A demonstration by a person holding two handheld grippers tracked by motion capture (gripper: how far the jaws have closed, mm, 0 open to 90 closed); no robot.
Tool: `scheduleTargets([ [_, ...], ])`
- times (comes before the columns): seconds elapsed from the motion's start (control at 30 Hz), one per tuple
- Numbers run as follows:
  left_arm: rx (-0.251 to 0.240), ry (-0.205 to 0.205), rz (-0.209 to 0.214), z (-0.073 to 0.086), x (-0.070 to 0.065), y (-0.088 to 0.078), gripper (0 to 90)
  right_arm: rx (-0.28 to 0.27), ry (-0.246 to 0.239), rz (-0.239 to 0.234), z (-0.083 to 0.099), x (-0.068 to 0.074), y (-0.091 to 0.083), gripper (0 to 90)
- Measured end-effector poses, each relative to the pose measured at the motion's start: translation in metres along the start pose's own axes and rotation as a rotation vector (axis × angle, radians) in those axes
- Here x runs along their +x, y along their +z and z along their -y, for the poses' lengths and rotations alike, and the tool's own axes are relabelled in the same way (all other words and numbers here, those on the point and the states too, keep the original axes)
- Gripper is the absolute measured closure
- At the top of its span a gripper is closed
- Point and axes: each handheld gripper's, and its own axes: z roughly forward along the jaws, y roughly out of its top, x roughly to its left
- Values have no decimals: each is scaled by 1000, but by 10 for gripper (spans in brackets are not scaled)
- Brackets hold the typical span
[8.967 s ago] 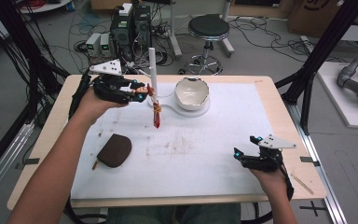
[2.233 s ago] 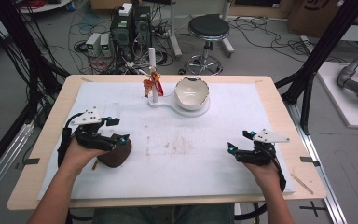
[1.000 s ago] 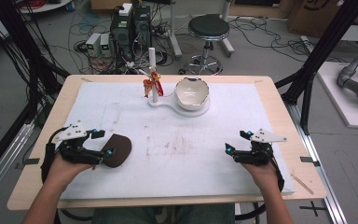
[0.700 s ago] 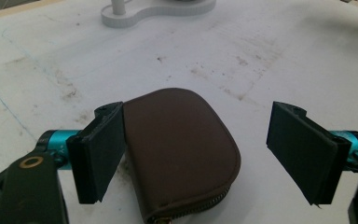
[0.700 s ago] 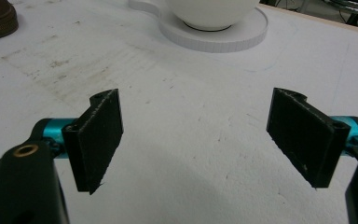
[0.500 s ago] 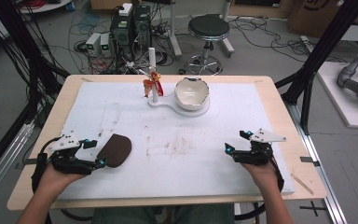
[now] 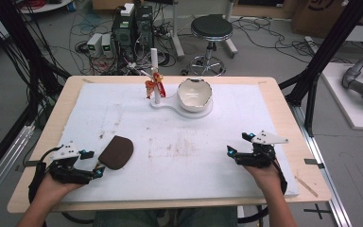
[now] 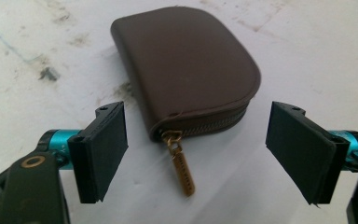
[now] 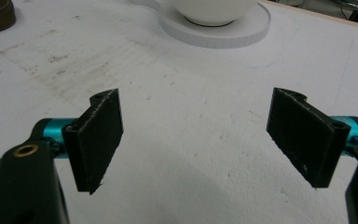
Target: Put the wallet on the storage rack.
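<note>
Pouch point(image 8: 186, 70) lies flat on the white mat, just ahead of my left gripper point(image 8: 205, 149), jaws wide apart. Looks light and soft; I'd pinch its zipper edge. Right gripper point(image 9: 200, 140) rests empty, jaws apart too.

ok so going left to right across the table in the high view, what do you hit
left gripper → brown zip pouch → red ornament on the white post → white bowl → right gripper

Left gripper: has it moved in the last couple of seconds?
Yes. The left gripper has pulled back toward the table's near-left corner, off the brown zip pouch, jaws open.
</note>
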Motion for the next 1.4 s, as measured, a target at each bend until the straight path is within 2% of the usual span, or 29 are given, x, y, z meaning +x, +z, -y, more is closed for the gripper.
scheduleTargets([
  [0.17,51,8,-11,6,1,3,272,2,1,0,0,0,0,186],
  [0.27,59,3,-22,8,2,3,332,2,1,-2,0,-1,0,186],
  [0.3,69,2,-27,9,3,4,392,2,2,1,1,-1,1,186],
  [0.33,75,-5,-26,10,3,4,392,2,2,1,1,-1,1,186],
  [0.67,90,43,-69,12,-3,2,645,3,0,2,1,-1,1,186],
  [0.87,100,67,-58,11,-6,2,817,7,1,1,1,-1,1,186],
  [0.93,100,64,-52,11,-5,2,877,6,-1,1,1,-1,1,186],
  [1.07,99,32,-26,11,-1,1,881,7,1,2,1,-1,1,186],
  [1.17,98,31,-15,9,0,0,883,8,4,2,1,-1,1,186],
  [1.3,78,30,-6,7,1,-3,884,7,1,2,1,-2,1,186],
  [1.4,45,21,2,5,2,-7,883,7,1,2,1,-2,1,186],
])
